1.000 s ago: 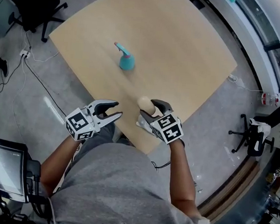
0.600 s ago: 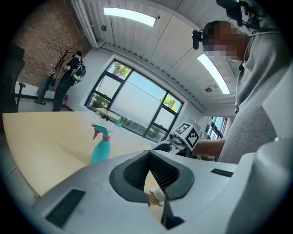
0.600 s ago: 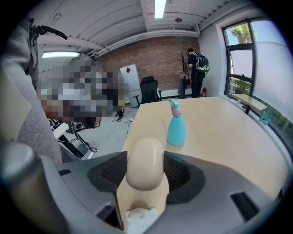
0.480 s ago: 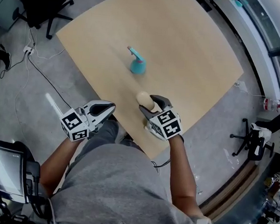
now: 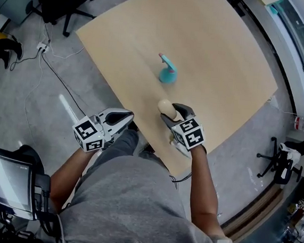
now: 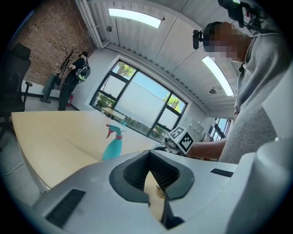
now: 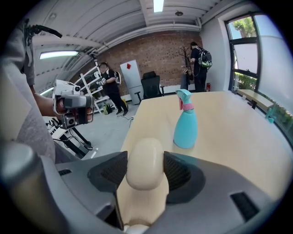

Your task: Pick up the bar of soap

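Closest in, the left gripper [image 5: 123, 116] sits off the near edge of the table [image 5: 223, 50], out over the floor beside the person's leg. Its own view shows the jaws pressed together with nothing between them, so it's basically a spectator here. Just past that, the right gripper [image 5: 172, 110] is over the table's near edge, tilted down, with its ribbed pads clamped on the bar of soap [image 5: 165, 107]. The soap is a cream, rounded bar standing between the pads, with its rounded end poking out past the fingertips. So the grab looks done to me and the lift is the part to get right. I can't tell from these shots if the soap is actually clear of the tabletop yet. Soap is slick and curved, so I'd hold the squeeze steady rather than crank it, since too much pressure on a rounded bar could squirt it out forward. I'd also bring it straight up without rolling the wrist. Further out, the teal spray bottle [image 5: 168, 74] stands upright mid-table, well apart from the soap, so it shouldn't get in the way. Beyond that it's bare tabletop.
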A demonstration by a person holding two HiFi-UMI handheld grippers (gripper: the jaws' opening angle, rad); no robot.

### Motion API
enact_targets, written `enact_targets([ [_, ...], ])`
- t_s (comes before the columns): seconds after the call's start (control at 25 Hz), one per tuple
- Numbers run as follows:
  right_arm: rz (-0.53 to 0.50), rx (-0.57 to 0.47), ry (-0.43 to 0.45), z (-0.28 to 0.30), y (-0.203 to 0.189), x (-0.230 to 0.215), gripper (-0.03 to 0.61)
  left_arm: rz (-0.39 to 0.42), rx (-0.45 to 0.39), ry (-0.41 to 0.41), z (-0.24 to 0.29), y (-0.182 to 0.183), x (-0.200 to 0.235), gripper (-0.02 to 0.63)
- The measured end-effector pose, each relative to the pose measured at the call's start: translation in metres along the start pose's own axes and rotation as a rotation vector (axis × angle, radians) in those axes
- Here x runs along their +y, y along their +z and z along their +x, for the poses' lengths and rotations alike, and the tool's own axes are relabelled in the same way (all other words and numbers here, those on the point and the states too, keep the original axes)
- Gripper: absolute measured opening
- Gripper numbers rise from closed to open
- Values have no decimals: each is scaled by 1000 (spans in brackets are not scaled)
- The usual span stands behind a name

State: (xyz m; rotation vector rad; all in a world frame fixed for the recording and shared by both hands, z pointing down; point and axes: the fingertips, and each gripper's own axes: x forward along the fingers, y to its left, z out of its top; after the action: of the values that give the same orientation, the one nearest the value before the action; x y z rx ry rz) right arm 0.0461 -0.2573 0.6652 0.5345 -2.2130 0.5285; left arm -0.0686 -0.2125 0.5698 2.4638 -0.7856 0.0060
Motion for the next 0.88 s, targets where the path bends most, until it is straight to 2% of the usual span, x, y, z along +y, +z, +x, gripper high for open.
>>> enact_targets([
  [0.36,24,153,17,43,-60,-15,253,-12,5,12,-2,-6,3,6],
  [0.68,31,165,14,57,-69,-16,247,-11,7,31,-7,-3,8,6],
  [0.72,33,154,4,58,-67,-18,237,-10,9,32,-8,-2,8,6],
  [0.76,33,140,-10,58,-64,-19,137,-10,12,31,-9,-2,9,6],
  [0.8,29,129,-24,58,-62,-21,107,-10,15,30,-9,-3,9,6],
  [0.88,12,127,-39,59,-61,-21,107,-9,22,29,-10,-6,8,6],
])
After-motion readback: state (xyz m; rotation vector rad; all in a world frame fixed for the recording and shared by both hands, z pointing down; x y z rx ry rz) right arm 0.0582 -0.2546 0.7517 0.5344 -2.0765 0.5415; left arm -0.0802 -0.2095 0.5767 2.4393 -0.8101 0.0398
